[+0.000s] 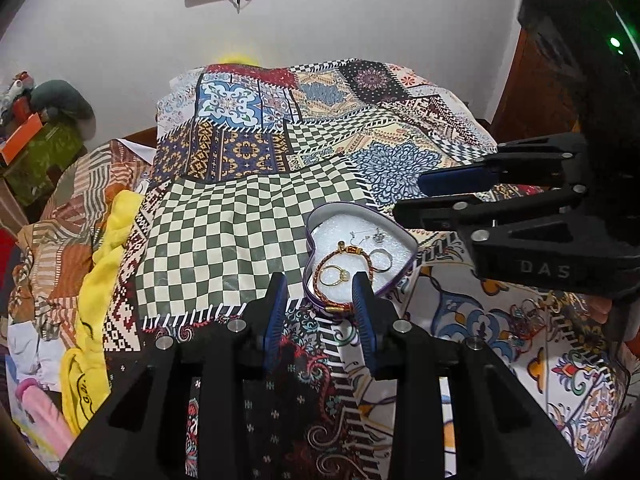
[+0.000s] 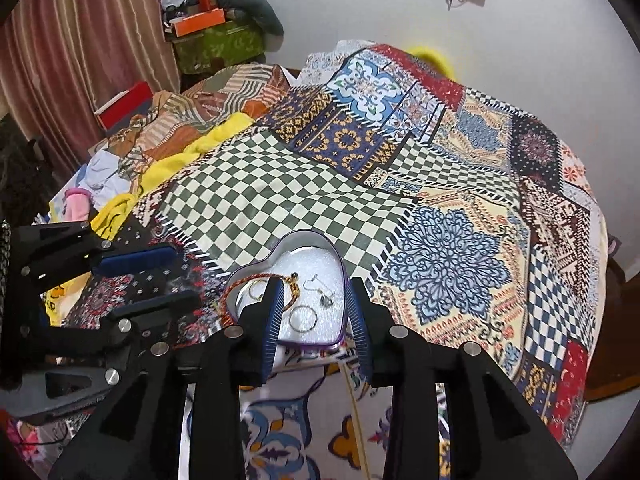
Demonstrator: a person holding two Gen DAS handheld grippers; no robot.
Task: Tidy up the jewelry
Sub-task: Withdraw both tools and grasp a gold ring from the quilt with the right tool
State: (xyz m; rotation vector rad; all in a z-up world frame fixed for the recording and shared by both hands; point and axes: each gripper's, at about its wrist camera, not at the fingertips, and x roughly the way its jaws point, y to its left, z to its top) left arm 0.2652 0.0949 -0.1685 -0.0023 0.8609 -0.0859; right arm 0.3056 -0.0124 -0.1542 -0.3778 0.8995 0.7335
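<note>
A purple heart-shaped tin [image 1: 404, 270] [image 2: 340, 264] lined with white foam sits on the patterned bedspread. Inside lie a red and gold bracelet [image 1: 320, 280] [image 2: 294, 290], a gold ring [image 1: 335, 275], a silver hoop [image 1: 382, 259] [image 2: 303, 319] and small silver earrings [image 1: 376, 236] [image 2: 325, 299]. My left gripper [image 1: 320, 292] is open and empty just in front of the tin. My right gripper [image 2: 314, 304] is open and empty, its fingers straddling the tin's near side; it shows in the left wrist view [image 1: 408, 196] to the right of the tin.
More loose jewelry [image 1: 532, 316] lies on the bedspread right of the tin. A yellow cloth [image 1: 100, 272] [image 2: 188, 156] and piled clothes lie along the bed's left side. Boxes [image 2: 212, 36] stand by the wall and curtain.
</note>
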